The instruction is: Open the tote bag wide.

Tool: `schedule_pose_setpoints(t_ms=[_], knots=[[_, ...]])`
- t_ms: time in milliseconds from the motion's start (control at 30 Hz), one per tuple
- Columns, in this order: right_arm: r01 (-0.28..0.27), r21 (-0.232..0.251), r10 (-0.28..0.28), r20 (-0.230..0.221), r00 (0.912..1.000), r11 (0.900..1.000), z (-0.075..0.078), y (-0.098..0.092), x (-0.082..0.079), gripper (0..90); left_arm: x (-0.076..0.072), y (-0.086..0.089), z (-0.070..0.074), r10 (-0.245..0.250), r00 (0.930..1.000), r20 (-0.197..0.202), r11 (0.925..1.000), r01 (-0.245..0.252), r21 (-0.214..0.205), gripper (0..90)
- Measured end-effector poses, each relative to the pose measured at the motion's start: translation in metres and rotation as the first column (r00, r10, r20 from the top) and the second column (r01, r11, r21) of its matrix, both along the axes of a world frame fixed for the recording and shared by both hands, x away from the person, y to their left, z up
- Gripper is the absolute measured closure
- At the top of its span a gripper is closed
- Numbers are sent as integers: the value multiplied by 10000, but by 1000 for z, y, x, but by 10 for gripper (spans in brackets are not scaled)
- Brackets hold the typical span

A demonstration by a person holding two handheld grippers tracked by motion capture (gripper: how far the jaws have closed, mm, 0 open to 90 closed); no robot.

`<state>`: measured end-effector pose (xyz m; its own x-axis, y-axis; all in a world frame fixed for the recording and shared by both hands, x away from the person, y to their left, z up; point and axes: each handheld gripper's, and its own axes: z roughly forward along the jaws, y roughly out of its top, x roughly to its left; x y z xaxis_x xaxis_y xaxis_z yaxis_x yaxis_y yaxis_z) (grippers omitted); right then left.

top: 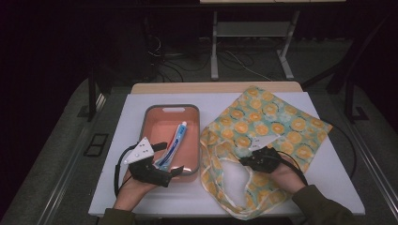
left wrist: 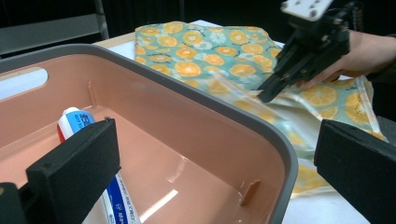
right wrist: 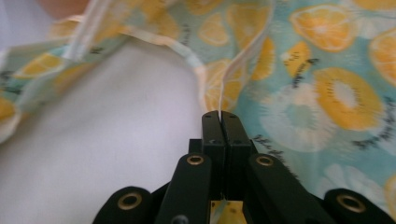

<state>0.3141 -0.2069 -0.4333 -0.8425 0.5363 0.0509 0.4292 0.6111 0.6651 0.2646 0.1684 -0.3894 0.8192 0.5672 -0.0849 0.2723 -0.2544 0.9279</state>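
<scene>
Right tool (right wrist: 221,114) is clamped tight on the hem of the bag (top: 267,122), which lies on the worktop (top: 328,178) just beside the bin (top: 172,108). Left tool (top: 165,161) hangs open over the bin's near rim, holding nothing. Lift the hem gently, so the mouth opens without slipping free.

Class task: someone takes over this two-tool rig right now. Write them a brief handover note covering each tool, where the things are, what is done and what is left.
Left tool: open, jaws either side of the near rim of the pink bin.
Right tool: shut on the hem of the orange-print bag, at its opening.
Toothpaste tube: lying inside the bin.
Bag: flat on the white table, right of the bin.
Done: bag edge gripped.
Left, probably: lift the edge to open the bag, then move the toothpaste tube in.
</scene>
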Motion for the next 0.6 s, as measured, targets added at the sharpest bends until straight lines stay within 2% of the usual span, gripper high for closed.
schedule_pose_setpoints(t_ms=[33,200,233,267,300,333,400,500,567,600], knots=[[-22,-44,21,-56,10000,10000,-3,10,3,895,0,0,0,-3,10000,3,10000,3,-2,0],[-64,-323,63,-32,10000,9995,-10,20,3,884,0,0,0,-14,10000,13,10000,14,17,0],[-75,-298,75,0,10000,9995,-9,19,3,846,0,0,0,-14,10000,12,10000,14,16,0],[-35,-13,35,150,9999,10000,-2,14,1,740,0,0,0,-13,10000,13,10000,13,14,0],[-35,-13,35,150,9999,10000,-2,14,1,740,0,0,0,-15,10000,14,10000,15,28,0],[-29,473,17,245,9997,9989,8,7,-2,651,0,0,0,-15,10000,14,10000,15,34,0],[-106,886,85,235,9997,9960,17,2,-8,567,0,0,0,-9,10000,16,10000,9,19,0],[-505,1242,470,313,9984,9910,27,-3,-21,500,0,0,0,-7,10000,10,10000,7,10,0],[-824,1308,798,250,9965,9880,31,-4,-32,481,0,0,0,-3,10000,9,10000,3,-4,0],[-824,1308,798,250,9965,9880,31,-4,-32,481,0,0,0,-1,10000,8,10000,1,-2,0]])
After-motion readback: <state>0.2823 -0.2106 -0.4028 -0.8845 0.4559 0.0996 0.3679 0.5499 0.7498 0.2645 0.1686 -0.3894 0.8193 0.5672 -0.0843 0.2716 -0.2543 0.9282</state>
